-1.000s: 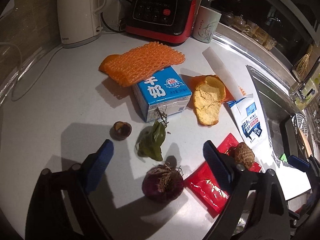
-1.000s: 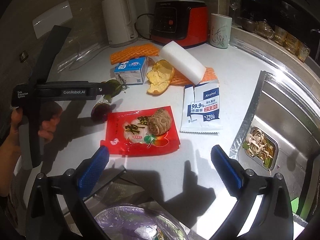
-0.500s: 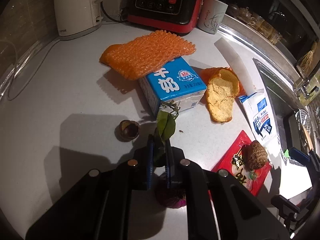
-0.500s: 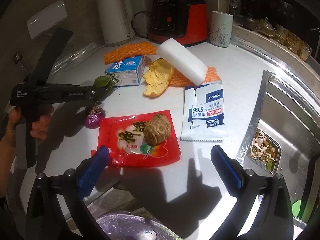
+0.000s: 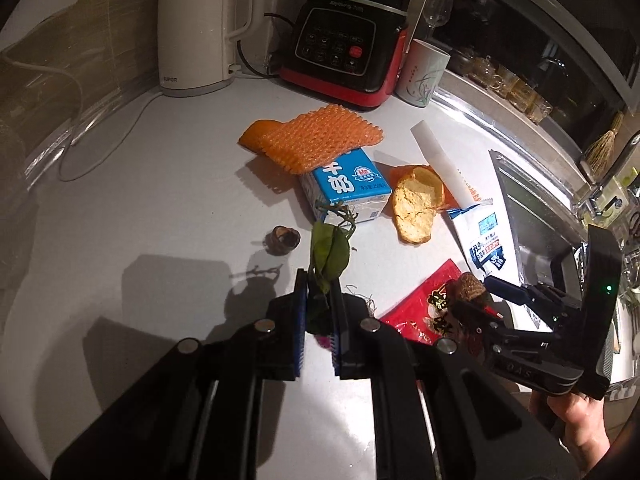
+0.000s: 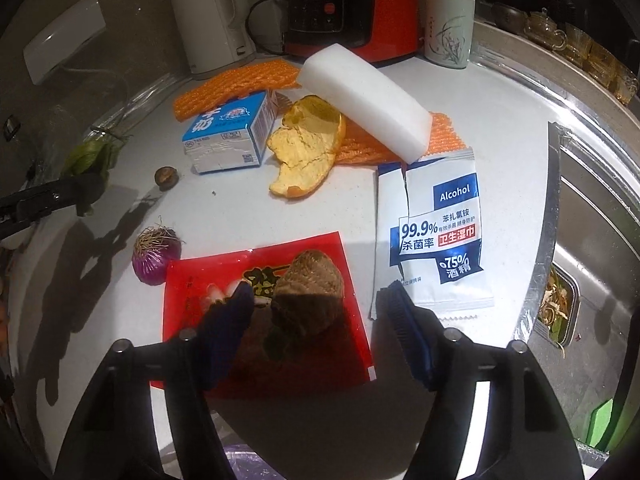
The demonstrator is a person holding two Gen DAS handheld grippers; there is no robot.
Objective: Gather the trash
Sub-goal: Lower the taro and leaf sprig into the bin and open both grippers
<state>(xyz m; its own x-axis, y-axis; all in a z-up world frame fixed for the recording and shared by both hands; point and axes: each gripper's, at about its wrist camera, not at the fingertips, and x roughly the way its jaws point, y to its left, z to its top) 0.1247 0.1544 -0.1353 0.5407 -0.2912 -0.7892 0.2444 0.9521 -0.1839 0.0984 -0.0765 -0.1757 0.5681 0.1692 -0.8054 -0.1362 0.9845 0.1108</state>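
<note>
My left gripper point(image 5: 319, 316) is shut on a green leafy sprig point(image 5: 329, 254) and holds it above the white counter; it also shows at the left of the right wrist view point(image 6: 86, 190). My right gripper point(image 6: 320, 304) is open, its fingers either side of a brown taro-like root point(image 6: 310, 288) lying on a red snack wrapper point(image 6: 200, 304). Nearby lie a purple onion end point(image 6: 154, 258), a small dark nut shell point(image 6: 165, 177), a blue milk carton point(image 6: 230, 132), an orange peel point(image 6: 306, 148), orange foam netting point(image 5: 316, 138), a white foam block point(image 6: 366, 100) and an alcohol-wipe packet point(image 6: 434, 232).
A white kettle point(image 5: 196, 28), a red-black blender base point(image 5: 344, 48) and a cup point(image 5: 424, 72) stand at the back. A steel sink point(image 6: 592, 216) with a scrap-filled strainer point(image 6: 558, 308) lies at the right. A purple bag point(image 6: 244, 464) shows below my right gripper.
My left gripper closed on the green sprig and lifted it off the counter. My right gripper moved forward and down over the root on the red wrapper and narrowed a little.
</note>
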